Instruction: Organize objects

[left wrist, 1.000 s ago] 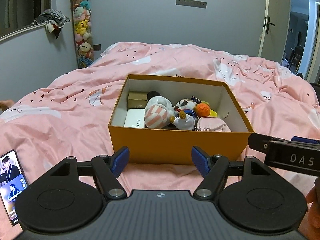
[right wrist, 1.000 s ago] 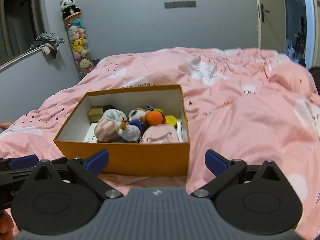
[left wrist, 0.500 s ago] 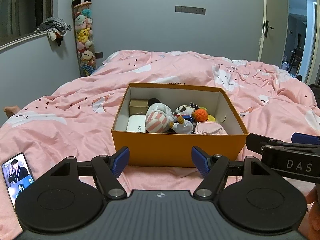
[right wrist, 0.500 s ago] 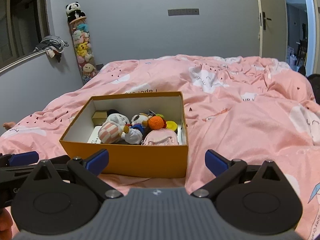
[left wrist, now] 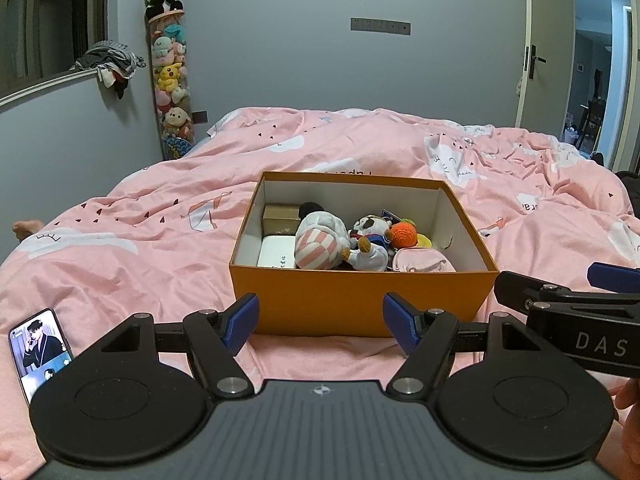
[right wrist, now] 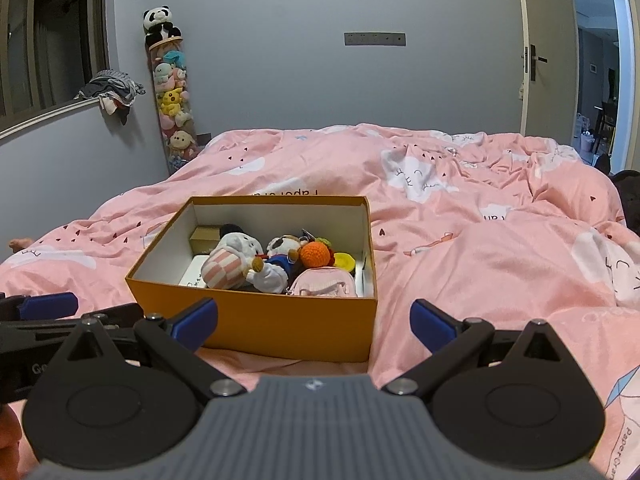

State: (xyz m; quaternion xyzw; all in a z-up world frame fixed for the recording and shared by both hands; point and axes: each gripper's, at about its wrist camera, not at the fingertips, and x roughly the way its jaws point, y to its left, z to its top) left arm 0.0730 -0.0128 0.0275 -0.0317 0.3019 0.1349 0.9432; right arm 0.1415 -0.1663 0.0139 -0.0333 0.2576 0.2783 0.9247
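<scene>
The orange box [left wrist: 362, 300] sits on the pink bed [left wrist: 120, 248], its long axis running toward 12 o'clock, toys inside. It lies straight ahead of the left claw [left wrist: 320, 322], which is nearer; the right claw [right wrist: 314, 320] sees it at 11 o'clock. Both claws are spread, empty. Compared with a second ago, both have drawn back and the box looks farther.

Each claw, left claw [left wrist: 319, 322] and right claw [right wrist: 314, 326], has black linkage arms, silver pivot screws, blue fingertips [left wrist: 240, 320], round black discs and a ribbed grey body.
</scene>
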